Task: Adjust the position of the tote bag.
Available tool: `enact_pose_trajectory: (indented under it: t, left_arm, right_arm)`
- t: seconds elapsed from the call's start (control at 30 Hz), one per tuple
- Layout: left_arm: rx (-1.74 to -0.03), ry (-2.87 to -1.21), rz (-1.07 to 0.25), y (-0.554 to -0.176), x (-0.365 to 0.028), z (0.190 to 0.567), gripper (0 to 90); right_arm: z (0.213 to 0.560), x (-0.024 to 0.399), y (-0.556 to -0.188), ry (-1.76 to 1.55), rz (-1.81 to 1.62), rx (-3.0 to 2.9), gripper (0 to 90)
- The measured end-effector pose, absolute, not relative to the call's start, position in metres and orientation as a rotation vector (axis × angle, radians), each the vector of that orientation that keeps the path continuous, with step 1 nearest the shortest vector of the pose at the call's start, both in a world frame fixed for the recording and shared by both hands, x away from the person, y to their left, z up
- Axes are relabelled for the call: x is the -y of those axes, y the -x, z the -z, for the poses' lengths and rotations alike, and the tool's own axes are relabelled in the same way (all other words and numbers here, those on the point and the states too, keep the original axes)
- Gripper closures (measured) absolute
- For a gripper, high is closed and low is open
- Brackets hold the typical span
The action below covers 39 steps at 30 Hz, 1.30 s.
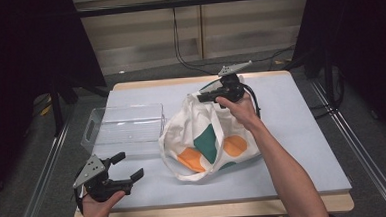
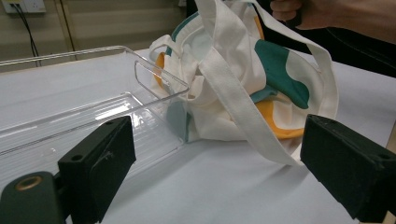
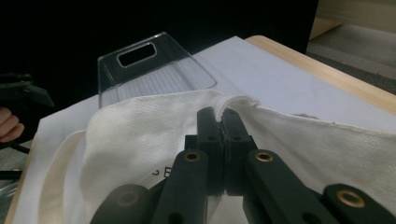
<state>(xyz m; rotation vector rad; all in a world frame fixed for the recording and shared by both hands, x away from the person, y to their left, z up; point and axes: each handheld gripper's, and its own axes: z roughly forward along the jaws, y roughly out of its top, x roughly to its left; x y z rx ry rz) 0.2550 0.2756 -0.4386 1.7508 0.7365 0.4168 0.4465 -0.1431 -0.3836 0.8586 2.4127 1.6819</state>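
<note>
A white cloth tote bag (image 1: 210, 137) with green and orange shapes lies mid-table, its top edge lifted. My right gripper (image 1: 202, 96) is shut on that top edge; in the right gripper view the black jaws pinch the bag's hem (image 3: 229, 103) and the cloth drapes to both sides. In the left gripper view the bag (image 2: 243, 79) rises toward the right hand, one strap (image 2: 243, 116) hanging loose. My left gripper (image 1: 129, 167) hovers open at the table's front left corner, nothing between its fingers (image 2: 100, 161), pointing at the bag.
A clear plastic bin (image 1: 124, 124) stands left of the bag, touching it; its handle end shows close by (image 2: 159, 77) (image 3: 140, 56). The blue-grey mat (image 1: 303, 148) covers the wooden table. Black cables hang behind the far edge.
</note>
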Motion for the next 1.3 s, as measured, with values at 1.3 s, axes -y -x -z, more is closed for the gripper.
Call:
enact_pose_trajectory:
  t: [1.3]
  left_arm:
    - [-0.743,-1.718,-0.391,-0.254,-0.273,0.437,16.2]
  right_arm:
    - [0.358,0.216,-0.350,-0.674,-1.858,-2.233,88.3]
